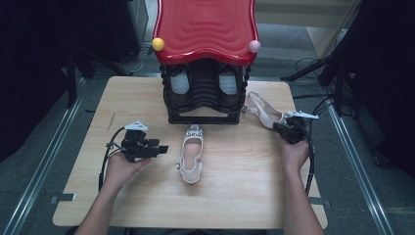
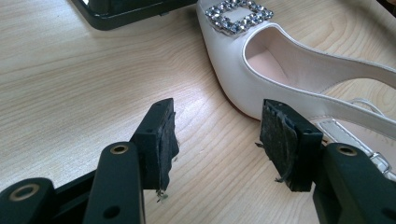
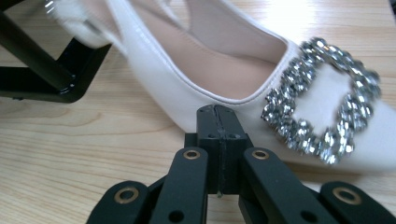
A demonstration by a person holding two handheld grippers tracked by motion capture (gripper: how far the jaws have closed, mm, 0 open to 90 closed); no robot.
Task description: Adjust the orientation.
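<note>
A white slingback shoe (image 1: 191,155) with a rhinestone buckle lies in the middle of the wooden table, toe toward the rack. My left gripper (image 1: 162,148) points at it from the left. Its jaws stand open (image 2: 217,140) just short of the shoe's side (image 2: 285,88), with nothing between them. A second white shoe (image 1: 262,110) lies at the back right, beside the rack. My right gripper (image 1: 279,126) is at its toe end, and its shut tips (image 3: 219,122) rest at the side of that shoe (image 3: 187,88), next to the buckle (image 3: 322,100). Nothing is clamped between them.
A black shoe rack (image 1: 203,115) with a red wavy top (image 1: 205,27) stands at the back centre and holds dark shoes (image 1: 180,83). A yellow ball (image 1: 158,44) and a pink ball (image 1: 254,46) sit on its front corners. Bare tabletop (image 1: 235,196) lies in front.
</note>
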